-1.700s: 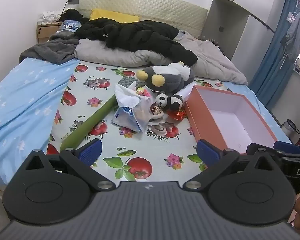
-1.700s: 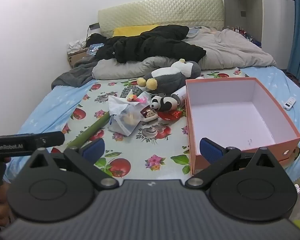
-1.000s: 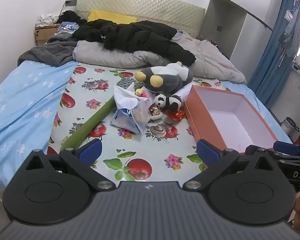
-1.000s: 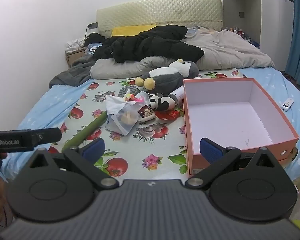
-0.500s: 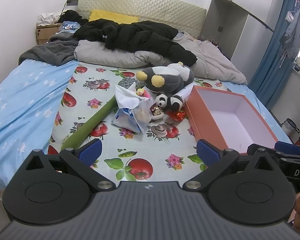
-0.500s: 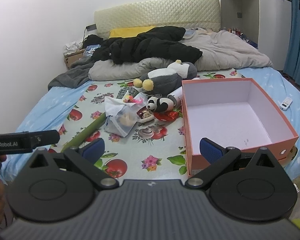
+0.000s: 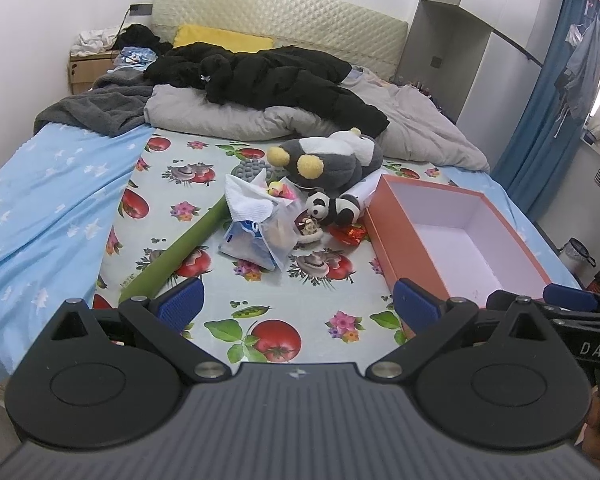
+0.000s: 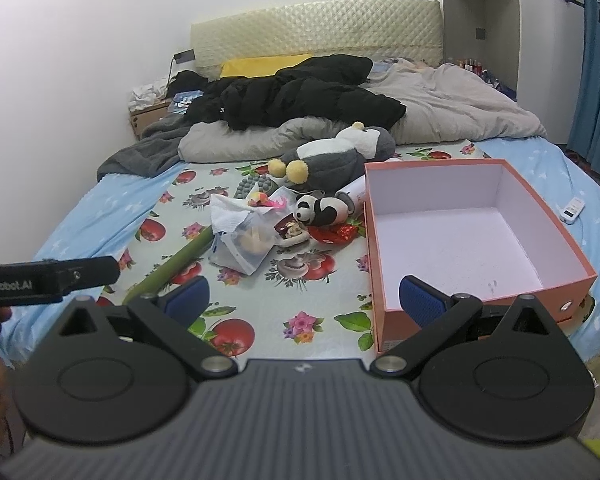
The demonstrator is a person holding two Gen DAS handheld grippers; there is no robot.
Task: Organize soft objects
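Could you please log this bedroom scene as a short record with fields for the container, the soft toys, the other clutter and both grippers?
container: open orange cardboard box with white inside, empty, on the fruit-print sheet
soft toys: large grey and white plush with yellow pompoms; small black and white panda plush lying beside the box
other clutter: clear plastic bag; long green roll
left gripper: open, holding nothing
right gripper: open, holding nothing

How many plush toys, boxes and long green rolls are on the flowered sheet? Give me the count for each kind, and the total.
Plush toys: 2, the big grey plush and the small panda
Boxes: 1, the orange box
Green rolls: 1, the green roll
Total: 4
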